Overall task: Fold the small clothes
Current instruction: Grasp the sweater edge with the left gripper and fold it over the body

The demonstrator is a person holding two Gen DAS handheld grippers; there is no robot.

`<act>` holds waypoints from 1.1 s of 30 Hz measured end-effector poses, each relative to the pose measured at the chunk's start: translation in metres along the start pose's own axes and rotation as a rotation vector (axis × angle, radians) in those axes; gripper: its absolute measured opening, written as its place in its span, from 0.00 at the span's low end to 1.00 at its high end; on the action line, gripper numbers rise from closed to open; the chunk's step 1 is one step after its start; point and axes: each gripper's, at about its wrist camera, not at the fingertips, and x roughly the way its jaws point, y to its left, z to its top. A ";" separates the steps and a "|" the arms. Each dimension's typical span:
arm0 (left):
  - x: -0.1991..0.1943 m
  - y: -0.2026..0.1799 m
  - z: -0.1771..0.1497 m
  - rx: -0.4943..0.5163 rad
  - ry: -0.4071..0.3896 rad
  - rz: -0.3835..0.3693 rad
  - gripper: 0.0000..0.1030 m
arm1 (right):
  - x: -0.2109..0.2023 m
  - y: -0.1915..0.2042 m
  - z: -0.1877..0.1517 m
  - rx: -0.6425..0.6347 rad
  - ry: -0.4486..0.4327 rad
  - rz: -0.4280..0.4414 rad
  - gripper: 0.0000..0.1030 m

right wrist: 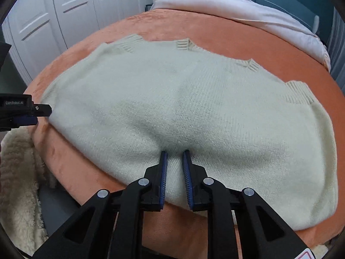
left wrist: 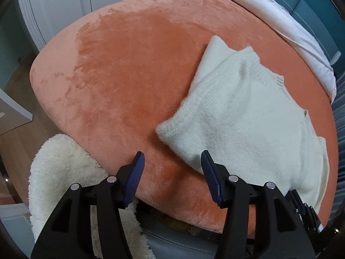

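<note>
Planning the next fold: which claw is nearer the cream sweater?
Right. The right claw is pinching a ridge of the cream sweater at its near edge. The left claw is open beside the sweater's left corner, one finger just over its edge.

The right gripper pinches a ridge of the cream sweater, and the wool between its fingers hides how far the pads go in. The sweater's underside cannot be seen. In the left wrist view, the black arms of the left gripper cover the sweater's near edge, and its far right side bends into the dark rim. The fluffy white rug is cut off at the bottom (its shape stays unknown). The pale quilt runs out at the top, blurry.
</note>
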 end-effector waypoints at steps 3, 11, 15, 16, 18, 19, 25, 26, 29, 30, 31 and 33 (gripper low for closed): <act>-0.007 0.005 0.002 -0.065 -0.010 -0.070 0.65 | -0.017 -0.002 0.003 0.051 0.002 0.001 0.17; 0.028 0.009 0.013 -0.288 0.095 -0.181 0.71 | -0.058 0.003 -0.005 0.087 -0.081 -0.036 0.17; 0.032 0.009 0.018 -0.325 0.089 -0.192 0.74 | -0.050 0.012 0.002 0.027 -0.088 -0.074 0.17; 0.032 0.007 0.021 -0.305 0.097 -0.195 0.73 | -0.046 0.011 0.003 0.020 -0.085 -0.076 0.17; 0.032 0.000 0.027 -0.241 0.104 -0.201 0.61 | -0.031 0.014 0.003 -0.001 -0.053 -0.080 0.17; 0.032 -0.003 0.029 -0.221 0.107 -0.189 0.59 | -0.019 0.016 0.002 -0.019 -0.018 -0.078 0.17; 0.018 -0.012 0.040 -0.181 0.096 -0.234 0.18 | -0.002 0.019 -0.005 -0.075 -0.022 -0.085 0.19; 0.008 -0.017 0.042 -0.170 0.077 -0.257 0.16 | -0.002 0.019 -0.005 -0.075 -0.024 -0.083 0.19; -0.026 -0.047 0.044 -0.076 0.005 -0.316 0.15 | -0.003 0.018 -0.008 -0.067 -0.044 -0.072 0.19; -0.039 -0.063 0.044 -0.024 -0.022 -0.331 0.15 | -0.003 0.017 -0.009 -0.064 -0.055 -0.068 0.19; -0.051 -0.080 0.043 0.033 -0.046 -0.342 0.15 | -0.006 0.018 -0.012 -0.054 -0.065 -0.064 0.19; -0.071 -0.118 0.037 0.146 -0.081 -0.357 0.14 | -0.013 0.013 -0.015 -0.011 -0.093 -0.039 0.19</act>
